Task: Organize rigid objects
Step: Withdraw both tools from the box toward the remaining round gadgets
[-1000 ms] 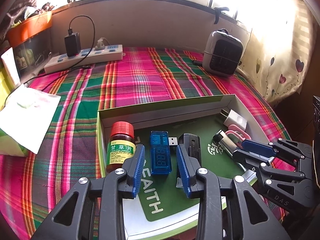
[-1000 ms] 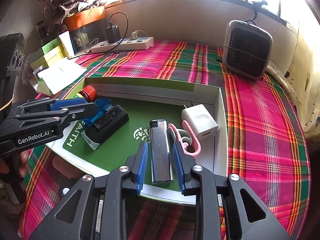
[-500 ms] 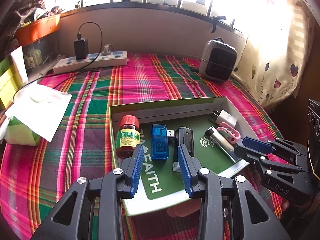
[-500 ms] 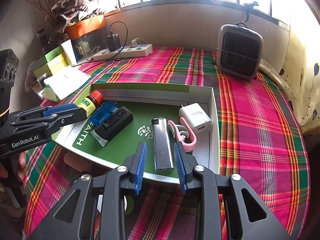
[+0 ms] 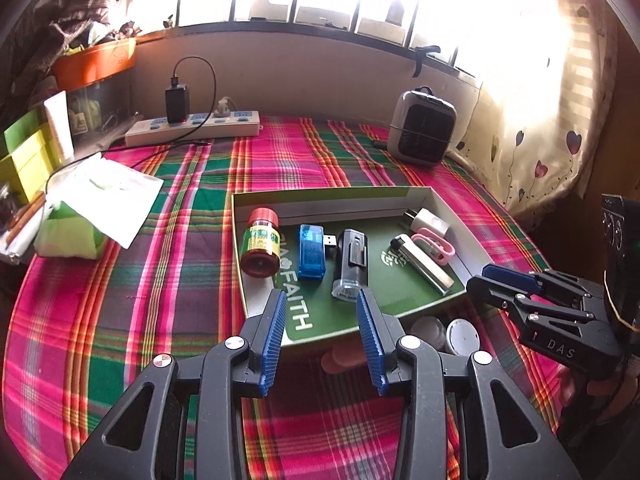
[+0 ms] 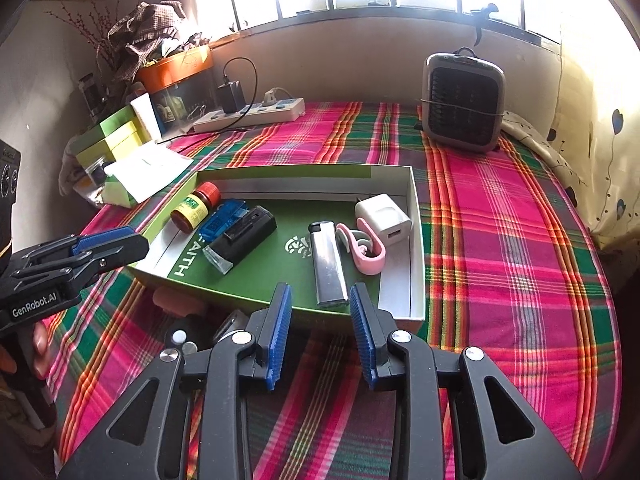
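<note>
Woven plaid cloth (image 6: 500,240) with a matt weave covers the surface under and beyond both tongs. Ahead of the right tongs (image 6: 320,330) sits a cardboard tray (image 6: 416,240) with a smooth green printed floor; just past their tips lies a lighter (image 6: 328,268) of shiny brushed metal, beside a glossy white plastic charger (image 6: 384,218). The left tongs (image 5: 322,334) carry ribbed blue pads (image 5: 276,336) on matt black plastic; ahead lies a translucent blue plastic USB stick (image 5: 311,256)

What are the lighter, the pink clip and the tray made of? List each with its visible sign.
Lighter: likely polished metal casing, mirror-like glare. Pink clip: probably matte plastic or silicone, smooth, no shine. Tray: apparently cardboard, thin white walls, printed green floor.
</note>
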Motion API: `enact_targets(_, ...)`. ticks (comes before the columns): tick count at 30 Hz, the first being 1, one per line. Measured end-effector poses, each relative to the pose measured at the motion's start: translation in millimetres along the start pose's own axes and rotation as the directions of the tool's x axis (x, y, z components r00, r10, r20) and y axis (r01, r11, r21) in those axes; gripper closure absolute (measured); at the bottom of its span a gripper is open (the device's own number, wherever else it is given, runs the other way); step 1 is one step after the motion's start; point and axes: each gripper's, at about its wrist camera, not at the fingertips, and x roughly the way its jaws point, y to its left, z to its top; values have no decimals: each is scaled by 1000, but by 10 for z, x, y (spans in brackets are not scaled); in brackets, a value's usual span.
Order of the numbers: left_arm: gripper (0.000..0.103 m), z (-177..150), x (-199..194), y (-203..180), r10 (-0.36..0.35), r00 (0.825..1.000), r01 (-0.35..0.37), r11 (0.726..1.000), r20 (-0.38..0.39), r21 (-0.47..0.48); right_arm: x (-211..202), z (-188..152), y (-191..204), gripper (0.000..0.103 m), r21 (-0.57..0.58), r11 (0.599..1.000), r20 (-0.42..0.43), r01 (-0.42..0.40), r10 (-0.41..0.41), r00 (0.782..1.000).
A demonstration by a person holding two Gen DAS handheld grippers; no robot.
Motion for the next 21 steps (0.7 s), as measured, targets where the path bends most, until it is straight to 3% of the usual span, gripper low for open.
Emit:
enact_targets(3,67,-68,-61,-14,-3,1000,3,1000,-2,5,-51,-34,18,62,3,1000,5,-7,7,1000)
enact_targets(10,67,-192,-166,-12,3,1000,-3,1000,0,4,-176,-131,77,60,-3,1000,19,-10,10,1000)
enact_targets(21,67,-372,-260,18,-54,999,53,998,-4,-33,-206,-295,228,53,-17,996,0,-86,86,996)
